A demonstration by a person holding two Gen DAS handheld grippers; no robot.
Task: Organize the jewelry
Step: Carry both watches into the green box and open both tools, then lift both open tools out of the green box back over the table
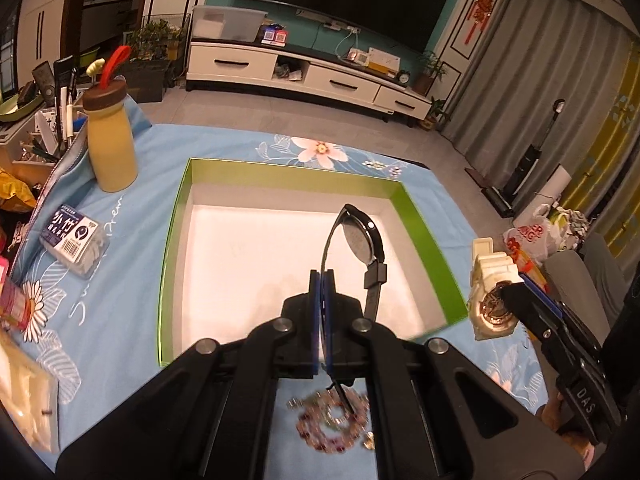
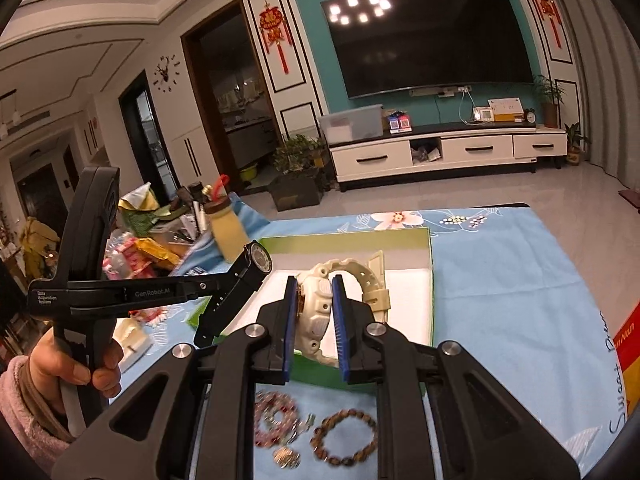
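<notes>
Left wrist view: nearest, on the blue cloth (image 1: 132, 240) below the box (image 1: 420, 220), a pink bead bracelet (image 1: 332, 420) lies loose, blurred. Left gripper (image 1: 321, 280) is fully closed, pads pinching the thin strap of the black watch (image 1: 360, 236); the case hangs over the box's white floor, strap tail dangling. The strap looks flexible and the watch light, so it will likely swing; the strap is a fair hold, the crystal the part to spare. Right of the box, the right gripper (image 1: 504, 292) carries the cream watch (image 1: 490, 308). Right wrist view: right gripper (image 2: 314, 316) is narrowly open, pads clamped on the cream watch (image 2: 320, 304) at its case, over the box's near edge. It looks chunky, stiff and heavier; the case is the firmest hold. Below the box lies a brown bead bracelet (image 2: 346, 436): beads probably slippery, best pinched across the loop. Beyond the box stands a yellow bottle (image 1: 110, 136).
</notes>
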